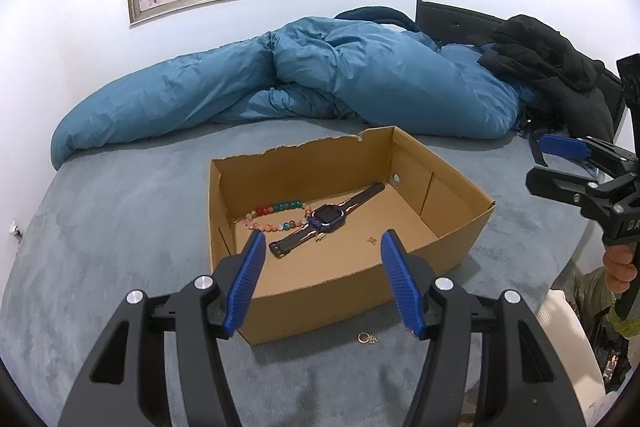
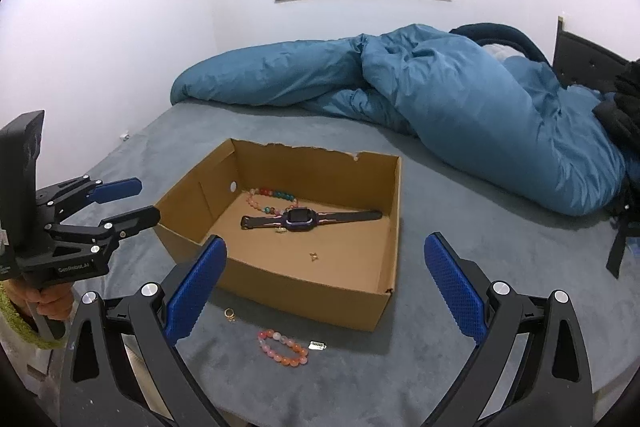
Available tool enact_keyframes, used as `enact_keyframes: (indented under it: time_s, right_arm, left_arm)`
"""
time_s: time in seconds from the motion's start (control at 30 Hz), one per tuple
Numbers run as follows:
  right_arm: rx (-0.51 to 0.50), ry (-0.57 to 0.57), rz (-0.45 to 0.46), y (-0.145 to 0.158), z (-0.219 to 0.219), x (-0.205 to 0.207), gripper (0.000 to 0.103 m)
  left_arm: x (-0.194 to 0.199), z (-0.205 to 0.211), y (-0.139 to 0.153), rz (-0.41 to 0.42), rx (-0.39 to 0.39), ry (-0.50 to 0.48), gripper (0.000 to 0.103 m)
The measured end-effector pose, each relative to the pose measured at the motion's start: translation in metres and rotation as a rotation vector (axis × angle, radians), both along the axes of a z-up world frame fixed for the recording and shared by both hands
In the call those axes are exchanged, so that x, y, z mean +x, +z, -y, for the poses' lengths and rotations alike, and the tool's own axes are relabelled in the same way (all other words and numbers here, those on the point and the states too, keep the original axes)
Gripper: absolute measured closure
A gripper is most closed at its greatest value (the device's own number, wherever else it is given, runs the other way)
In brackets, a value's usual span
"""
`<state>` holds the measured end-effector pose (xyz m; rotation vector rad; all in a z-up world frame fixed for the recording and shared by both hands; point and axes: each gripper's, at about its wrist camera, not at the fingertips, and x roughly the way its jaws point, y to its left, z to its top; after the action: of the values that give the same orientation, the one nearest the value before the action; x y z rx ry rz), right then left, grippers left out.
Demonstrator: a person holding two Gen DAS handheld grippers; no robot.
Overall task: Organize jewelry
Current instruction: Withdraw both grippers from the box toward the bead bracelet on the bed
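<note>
Jewelry sits divided on a grey-blue bed (image 2: pixel 460 267): a multicoloured bead bracelet (image 2: pixel 276 201), a purple-faced black-strapped watch (image 2: pixel 304 219) and a tiny gold trinket (image 2: pixel 314 256) lie inside the open brown cardboard box (image 2: pixel 304 291), while a pink-and-orange bead bracelet (image 2: pixel 283 347), a small gold ring (image 2: pixel 229 313) and a little white tag (image 2: pixel 318 345) remain on the bedding in front of it. The left gripper (image 1: pixel 322 279) and right gripper (image 2: pixel 324 287) both hang released and empty above the box's near wall. Judged risk: the small ring may slip from the ridged blue pads (image 2: pixel 454 287) or sink into the soft cover during pinching.
</note>
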<state>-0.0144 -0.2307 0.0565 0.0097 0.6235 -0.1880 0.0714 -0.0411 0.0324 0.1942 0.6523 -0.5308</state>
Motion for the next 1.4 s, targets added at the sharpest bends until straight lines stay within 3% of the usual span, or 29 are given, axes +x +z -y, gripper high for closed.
enact_keyframes:
  time_s: [0.33, 0.67, 1.07, 1.4]
  right_arm:
    - [-0.051, -0.01, 0.034, 0.004, -0.004, -0.016, 0.008]
    - [-0.002, 0.035, 0.031, -0.017, 0.007, -0.042, 0.008]
    - [0.016, 0.077, -0.008, -0.05, 0.019, -0.063, 0.008]
    - [-0.052, 0.101, -0.08, -0.074, 0.01, -0.059, 0.008]
  left_arm:
    - [-0.003, -0.007, -0.004, -0.007, -0.012, 0.02, 0.045]
    - [-0.019, -0.014, -0.013, -0.004, 0.0, 0.011, 0.045]
    - [-0.046, -0.01, -0.059, -0.056, 0.045, -0.105, 0.045]
    - [-0.048, 0.007, -0.093, -0.081, 0.11, -0.142, 0.045]
